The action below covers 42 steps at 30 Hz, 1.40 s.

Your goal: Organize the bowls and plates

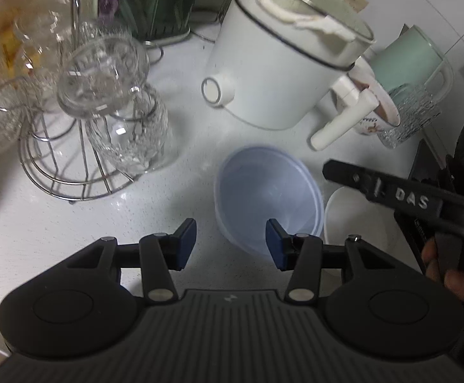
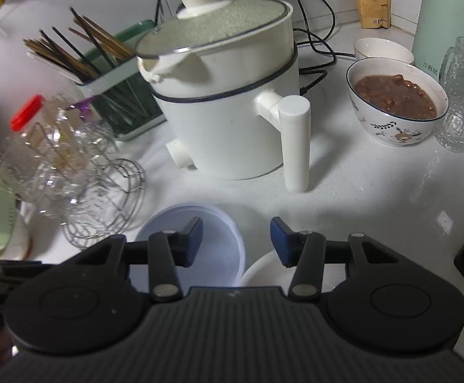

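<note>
The pale blue plastic bowl [image 1: 268,196] sat on the white speckled counter [image 1: 187,121] just beside a white bowl [image 1: 356,223], apparently touching it. Both the left gripper [image 1: 231,244] and right gripper [image 2: 236,242] hung partly open, empty. A white electric pot [image 2: 228,108] and wire rack of glass cups [image 1: 104,118] crowded close behind.

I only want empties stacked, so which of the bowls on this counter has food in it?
The floral-patterned bowl right of the white pot, filled with brown food. The pale blue bowl and the white bowl by the grippers look empty.
</note>
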Available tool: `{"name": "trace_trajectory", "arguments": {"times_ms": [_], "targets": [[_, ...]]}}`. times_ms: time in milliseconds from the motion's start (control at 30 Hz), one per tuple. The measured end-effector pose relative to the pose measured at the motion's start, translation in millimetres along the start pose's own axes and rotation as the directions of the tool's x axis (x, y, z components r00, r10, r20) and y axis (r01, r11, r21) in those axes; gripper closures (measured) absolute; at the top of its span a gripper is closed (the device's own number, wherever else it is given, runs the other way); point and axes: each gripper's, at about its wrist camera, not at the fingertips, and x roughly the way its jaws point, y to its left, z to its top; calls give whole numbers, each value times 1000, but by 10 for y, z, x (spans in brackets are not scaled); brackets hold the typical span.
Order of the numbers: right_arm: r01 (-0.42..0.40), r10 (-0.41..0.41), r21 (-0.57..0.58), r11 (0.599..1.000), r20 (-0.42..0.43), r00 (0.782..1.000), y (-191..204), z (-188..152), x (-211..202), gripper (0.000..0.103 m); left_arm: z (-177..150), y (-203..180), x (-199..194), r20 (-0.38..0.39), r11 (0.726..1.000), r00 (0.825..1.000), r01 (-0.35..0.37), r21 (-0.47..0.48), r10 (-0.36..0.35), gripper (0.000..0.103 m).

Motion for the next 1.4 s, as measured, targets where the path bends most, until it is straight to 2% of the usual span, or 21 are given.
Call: {"name": "trace_trajectory", "arguments": {"times_ms": [233, 367, 567, 600, 800, 1067, 1400], "targets": [[17, -19, -51, 999, -26, 999, 82, 93, 260, 58, 91, 104, 168, -13, 1000, 1000, 13, -9, -13, 51], [20, -23, -55, 998, -53, 998, 98, 80, 384, 65, 125, 133, 204, 5, 999, 1000, 14, -32, -14, 60], [46, -48, -35, 998, -81, 996, 80, 19, 498, 78, 148, 117, 307, -15, 999, 999, 31, -42, -32, 79], [48, -51, -38, 998, -84, 995, 80, 10, 505, 83, 144, 97, 323, -19, 999, 999, 31, -40, -32, 80], [21, -23, -15, 1000, -96, 995, 45, 18, 480, 84, 128, 52, 319, -17, 998, 999, 36, -57, -37, 81], [-20, 19, -4, 1000, -76, 997, 91, 60, 232, 85, 134, -9, -32, 46, 996, 998, 44, -71, -41, 81], [-109, 110, 62, 992, -8, 994, 80, 11, -437, 84, 21, -283, -762, 149, 998, 988, 55, -35, -49, 81]]}}
